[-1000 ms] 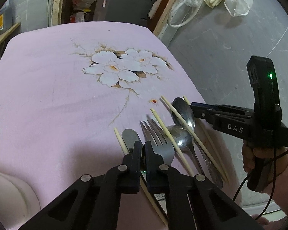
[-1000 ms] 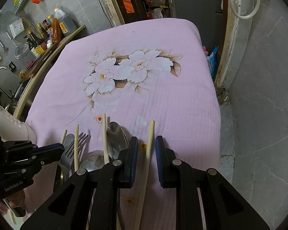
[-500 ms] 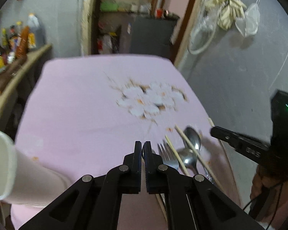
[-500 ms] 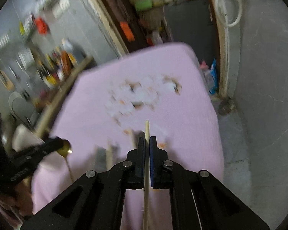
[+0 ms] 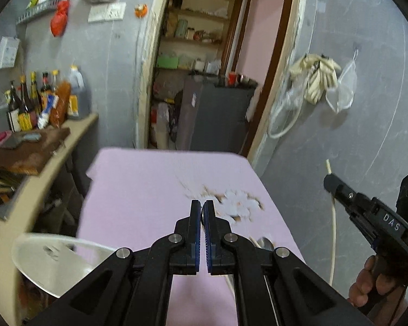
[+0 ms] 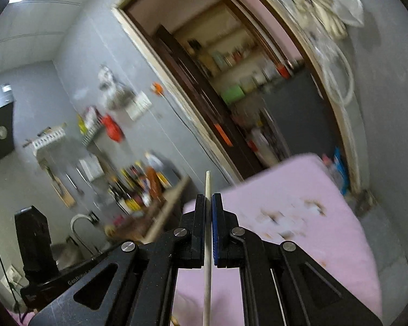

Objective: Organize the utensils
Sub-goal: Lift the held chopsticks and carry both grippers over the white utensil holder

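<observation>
My right gripper (image 6: 208,198) is shut on a pale wooden chopstick (image 6: 207,266), lifted clear of the pink flowered tablecloth (image 6: 307,233). In the left wrist view the right gripper (image 5: 328,181) hangs at the right, and the chopstick (image 5: 334,233) droops below it. My left gripper (image 5: 202,209) is shut too, and only a thin dark metal edge of a utensil (image 5: 203,214) shows between its pads; which utensil I cannot tell. A spoon (image 5: 265,243) and another chopstick end (image 5: 254,242) lie on the cloth behind my left fingers. A white holder (image 5: 54,260) stands at the lower left.
A counter (image 5: 54,163) with sauce bottles (image 5: 40,100) and a cutting board runs along the table's left side. Beyond the table's far edge is a doorway with shelves and a dark cabinet (image 5: 215,114). A grey wall with hanging bags (image 5: 318,78) stands at the right.
Both grippers closed over the utensil pile and rose, tilting upward. The right one took a chopstick, the left one a metal utensil. The table has dropped low in both views.
</observation>
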Demonstrator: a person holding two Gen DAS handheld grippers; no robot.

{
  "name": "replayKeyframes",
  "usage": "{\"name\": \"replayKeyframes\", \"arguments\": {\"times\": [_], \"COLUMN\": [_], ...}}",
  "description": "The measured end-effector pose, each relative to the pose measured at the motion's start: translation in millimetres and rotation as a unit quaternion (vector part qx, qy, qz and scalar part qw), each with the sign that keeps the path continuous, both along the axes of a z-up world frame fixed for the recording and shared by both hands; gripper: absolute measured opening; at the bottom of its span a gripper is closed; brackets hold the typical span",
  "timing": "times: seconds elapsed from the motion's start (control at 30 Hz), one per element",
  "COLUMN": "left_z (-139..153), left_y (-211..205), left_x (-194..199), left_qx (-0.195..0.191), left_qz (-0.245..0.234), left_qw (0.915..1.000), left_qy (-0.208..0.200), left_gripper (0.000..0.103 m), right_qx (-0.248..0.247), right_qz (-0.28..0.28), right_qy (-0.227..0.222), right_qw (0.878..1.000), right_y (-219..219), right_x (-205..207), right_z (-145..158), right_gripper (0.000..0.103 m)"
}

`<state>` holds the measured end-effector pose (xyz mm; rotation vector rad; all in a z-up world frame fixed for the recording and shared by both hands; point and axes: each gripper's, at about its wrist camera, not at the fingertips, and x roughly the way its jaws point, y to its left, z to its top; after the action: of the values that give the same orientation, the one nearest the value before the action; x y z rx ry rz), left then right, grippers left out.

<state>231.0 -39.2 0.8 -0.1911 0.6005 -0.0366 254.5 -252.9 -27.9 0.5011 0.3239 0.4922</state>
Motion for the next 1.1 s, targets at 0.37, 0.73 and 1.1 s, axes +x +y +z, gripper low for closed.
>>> {"name": "replayKeyframes", "arguments": {"times": [0.37,0.73,1.1], "left_z": [73.8,46.4,-4.9], "left_y": [126.6,198.1,176.2], "left_x": [-31.4,-34.6,-36.6], "left_qx": [0.051,0.094,0.136], "left_qz": [0.055,0.103,0.112], "left_qw": [0.9953,0.9883,0.9823], "left_qy": [-0.061,-0.062,-0.063], "left_gripper": [0.003,0.003,0.003], "right_qx": [0.023,-0.026,-0.085], "right_qz": [0.021,-0.022,-0.098], "right_qy": [-0.108,-0.121,-0.134], "right_qw": [0.994,0.992,0.982], "right_y": [135.9,198.0,208.3], "right_x": [6.4,-0.3,-12.8], "right_z": [54.4,23.2,9.1], "right_gripper": [0.004,0.004,0.004]}}
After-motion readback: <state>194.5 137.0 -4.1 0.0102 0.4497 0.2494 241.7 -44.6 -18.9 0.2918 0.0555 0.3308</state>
